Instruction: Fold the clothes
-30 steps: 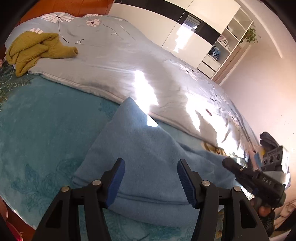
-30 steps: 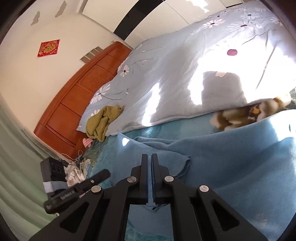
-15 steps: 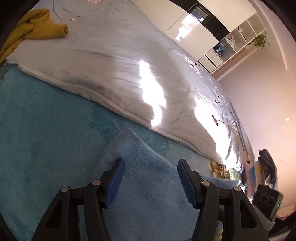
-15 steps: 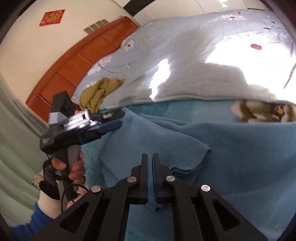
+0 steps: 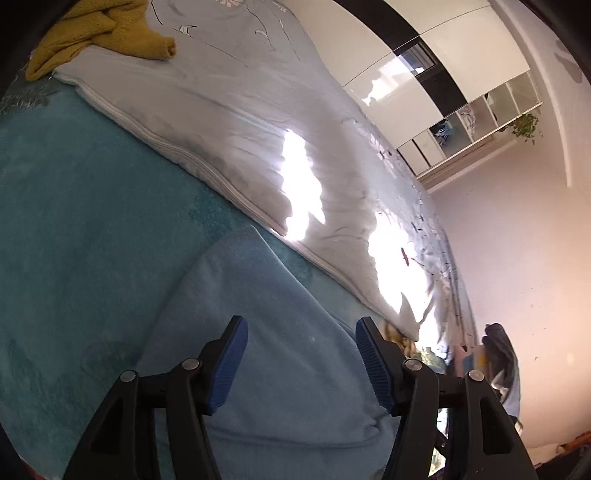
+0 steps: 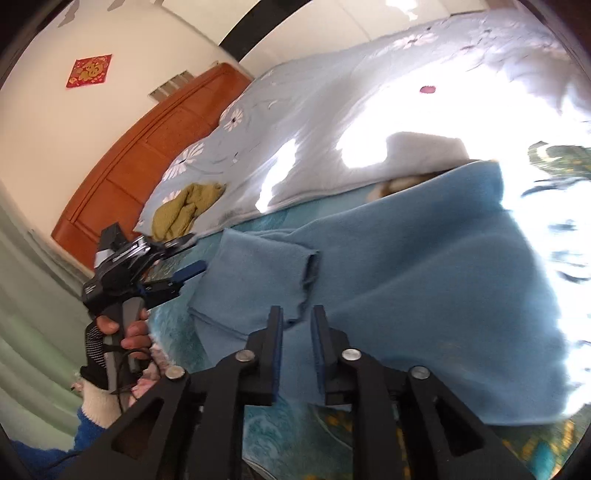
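Subject: a blue fleece garment [image 6: 424, 280] lying on the teal patterned bedspread [image 5: 81, 236] of a bed, just in front of the edge of a pale floral duvet [image 5: 258, 122]. In the right wrist view one portion, apparently a sleeve [image 6: 258, 273], lies doubled over the main body, its ragged cuff edge near the jaw tips. The far right of the garment is washed out by sunlight, so its outline there cannot be read.

Right gripper [image 6: 297, 325]: its jaws have just been opening and now stand slightly parted. The garment's fabric sits below and ahead of them, but no cloth is pinched between the pads; judged released.

Left gripper [image 5: 301, 362]: jaws spread wide, hovering over a smooth rounded fold of the garment, pads clear of the cloth. The right wrist view confirms this: the left gripper [image 6: 184, 275], carried in a gloved hand [image 6: 110, 343], sits beside the garment's left edge with its blue pads apart.

Assessment: a fold appears to have just been laid, and both tools are free to take the next hold.

Recommendations for the step:
- Let the right jaws part fully before drawing back, so the cuff edge is not dragged.
- Pinch both layers at an outer edge, not the middle of the panel.
- Take matching holds with both grippers so the fold line stays straight.
- Keep clear of the duvet edge and the mustard-yellow garment [image 5: 99, 33] lying on it.
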The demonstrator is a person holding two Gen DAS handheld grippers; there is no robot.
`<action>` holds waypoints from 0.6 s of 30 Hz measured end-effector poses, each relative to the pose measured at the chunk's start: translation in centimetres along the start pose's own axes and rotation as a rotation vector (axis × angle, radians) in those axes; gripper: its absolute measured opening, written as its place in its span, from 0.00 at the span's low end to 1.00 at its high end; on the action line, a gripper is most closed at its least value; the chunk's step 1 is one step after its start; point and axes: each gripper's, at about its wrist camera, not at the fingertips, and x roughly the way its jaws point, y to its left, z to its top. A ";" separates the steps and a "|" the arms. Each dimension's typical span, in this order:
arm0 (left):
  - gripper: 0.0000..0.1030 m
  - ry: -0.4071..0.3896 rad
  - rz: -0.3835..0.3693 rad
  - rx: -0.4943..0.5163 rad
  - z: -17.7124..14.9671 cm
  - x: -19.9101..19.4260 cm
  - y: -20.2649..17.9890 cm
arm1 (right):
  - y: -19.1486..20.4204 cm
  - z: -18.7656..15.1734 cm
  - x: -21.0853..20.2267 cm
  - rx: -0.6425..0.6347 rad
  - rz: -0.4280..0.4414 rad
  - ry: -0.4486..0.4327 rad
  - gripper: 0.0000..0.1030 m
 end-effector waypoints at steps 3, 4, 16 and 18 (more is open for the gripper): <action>0.75 0.007 0.038 0.122 -2.3 -0.2 -3.2 | -2.3 -1.7 -5.7 0.055 -0.112 -0.130 0.39; 0.78 0.024 0.061 0.195 -2.9 0.3 -4.6 | -3.3 -2.3 -7.5 0.088 -0.153 -0.173 0.43; 0.80 0.272 0.043 0.495 -11.4 7.5 -12.3 | -10.2 -4.3 -9.2 0.413 -0.157 -0.278 0.68; 0.80 0.269 0.063 0.519 -12.0 7.6 -12.2 | -10.0 -3.7 -8.2 0.415 -0.144 -0.263 0.68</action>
